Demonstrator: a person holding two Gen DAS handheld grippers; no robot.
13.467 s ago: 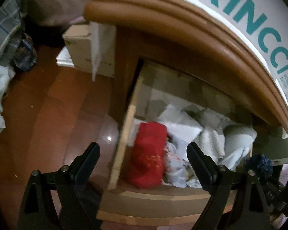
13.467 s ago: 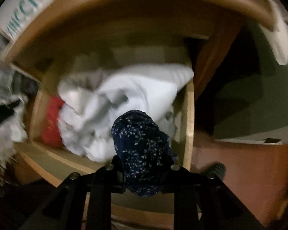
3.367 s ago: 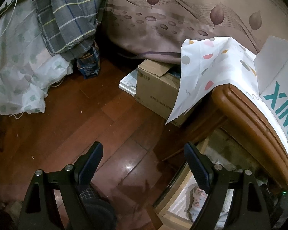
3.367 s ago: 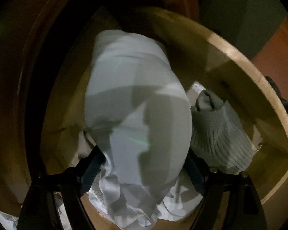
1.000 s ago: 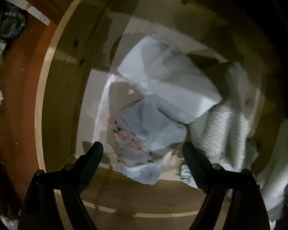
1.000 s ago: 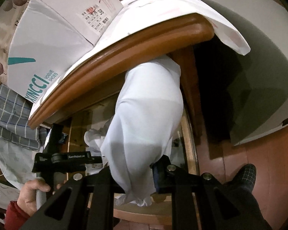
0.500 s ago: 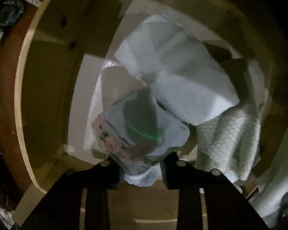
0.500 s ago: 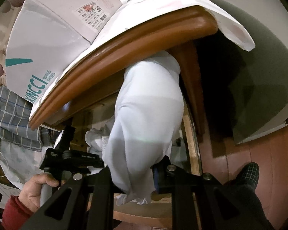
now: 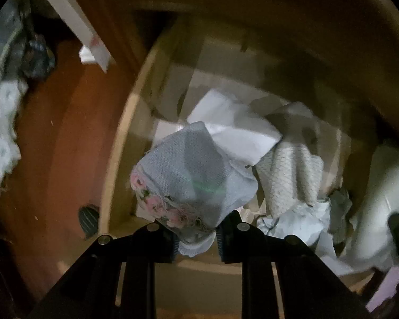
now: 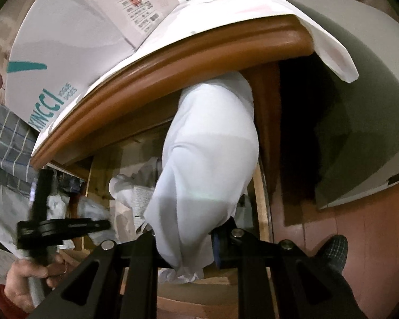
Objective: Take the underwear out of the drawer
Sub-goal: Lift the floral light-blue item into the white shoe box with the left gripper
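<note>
My left gripper [image 9: 196,235] points straight down over the open wooden drawer [image 9: 119,143] and is shut on grey-blue underwear with a pink floral band [image 9: 191,178], which hangs lifted above the drawer floor. White folded cloth [image 9: 234,125] and a cream knit piece [image 9: 290,175] still lie in the drawer. My right gripper [image 10: 185,244] is shut on white underwear [image 10: 210,164], held up in front of the drawer opening. In the right wrist view the left gripper [image 10: 63,226] shows at lower left, held by a hand [image 10: 21,281].
The cabinet's brown rounded top edge [image 10: 173,69] overhangs the drawer, with a white shoebox [image 10: 66,40] and patterned paper on it. Reddish wooden floor [image 9: 58,138] lies left of the drawer. A slippered foot [image 10: 335,252] stands at lower right, a grey box [image 10: 359,133] beside it.
The left gripper's jaws closed on the grey-blue floral underwear and lifted it up from the drawer. The right gripper stayed where it was, holding the white underwear.
</note>
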